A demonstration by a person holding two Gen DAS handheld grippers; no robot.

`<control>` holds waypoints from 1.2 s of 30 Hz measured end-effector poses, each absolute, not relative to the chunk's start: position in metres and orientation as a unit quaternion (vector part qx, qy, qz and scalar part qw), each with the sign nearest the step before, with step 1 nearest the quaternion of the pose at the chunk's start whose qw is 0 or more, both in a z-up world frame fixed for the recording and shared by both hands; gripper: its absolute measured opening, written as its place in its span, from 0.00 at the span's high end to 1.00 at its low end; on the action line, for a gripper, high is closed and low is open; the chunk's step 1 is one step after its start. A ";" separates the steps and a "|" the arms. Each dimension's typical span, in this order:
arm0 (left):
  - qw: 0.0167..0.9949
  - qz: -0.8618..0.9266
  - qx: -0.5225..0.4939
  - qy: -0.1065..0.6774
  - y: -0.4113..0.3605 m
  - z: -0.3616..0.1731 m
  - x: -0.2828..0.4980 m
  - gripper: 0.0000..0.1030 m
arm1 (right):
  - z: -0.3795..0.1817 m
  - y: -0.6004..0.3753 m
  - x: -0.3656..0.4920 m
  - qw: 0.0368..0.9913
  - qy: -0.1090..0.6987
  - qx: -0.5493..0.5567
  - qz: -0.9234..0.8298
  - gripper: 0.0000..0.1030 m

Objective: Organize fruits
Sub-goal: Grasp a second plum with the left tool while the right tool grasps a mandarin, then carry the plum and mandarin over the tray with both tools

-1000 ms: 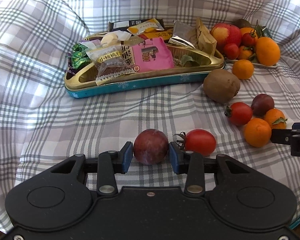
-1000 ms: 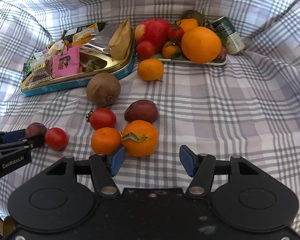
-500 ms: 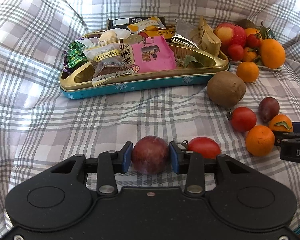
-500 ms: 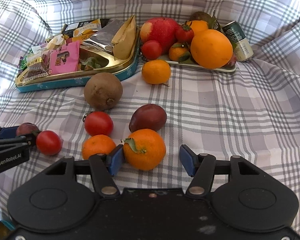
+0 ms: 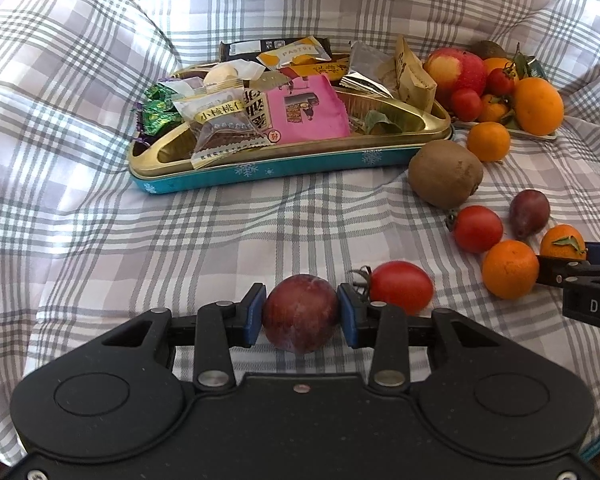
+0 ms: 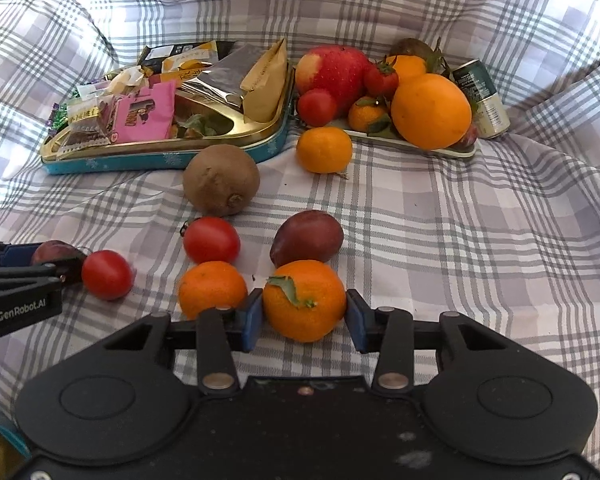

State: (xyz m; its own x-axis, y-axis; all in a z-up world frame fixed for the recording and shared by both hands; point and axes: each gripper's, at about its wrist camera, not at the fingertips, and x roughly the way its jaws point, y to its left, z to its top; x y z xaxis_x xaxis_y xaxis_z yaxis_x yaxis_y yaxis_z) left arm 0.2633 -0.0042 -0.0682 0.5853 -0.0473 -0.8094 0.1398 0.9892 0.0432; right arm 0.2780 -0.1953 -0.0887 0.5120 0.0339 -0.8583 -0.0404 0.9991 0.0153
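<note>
Left wrist view: my left claw [image 5: 301,314] is gripping a dark plum [image 5: 300,313] just beside a red tomato [image 5: 402,287] on the checked cloth [image 5: 220,232]. Right wrist view: my right claw [image 6: 303,320] is bracketing a leafy mandarin [image 6: 304,300], pads [image 6: 253,319] touching or nearly so; whether it is gripping, I cannot tell.

Left wrist view: low over the checked cloth [image 5: 100,208], close behind the left tool [image 5: 301,314], facing forward toward the snack tin [image 5: 284,164], with the right tool [image 5: 580,280] entering at the right edge. Right wrist view: equally low and close behind the right tool [image 6: 304,314], facing the fruit plate [image 6: 432,148], with the left tool [image 6: 36,264] entering at the left edge. Shared by both: the tin, the plate, the kiwi [image 5: 445,173] [image 6: 221,179], and the loose fruit between, seen from slightly offset, near-parallel positions.
</note>
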 end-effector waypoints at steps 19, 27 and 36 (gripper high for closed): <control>0.914 -0.061 0.054 0.398 -0.006 0.000 0.165 0.54 | -0.011 -0.199 0.177 0.901 0.431 0.015 0.044 0.57; 0.915 -0.078 0.050 0.393 -0.010 0.013 0.105 0.54 | 0.010 -0.198 0.110 0.910 0.409 0.015 0.056 0.57; 0.912 -0.093 0.049 0.396 -0.024 0.013 0.045 0.54 | 0.017 -0.202 0.037 0.912 0.402 0.026 0.078 0.57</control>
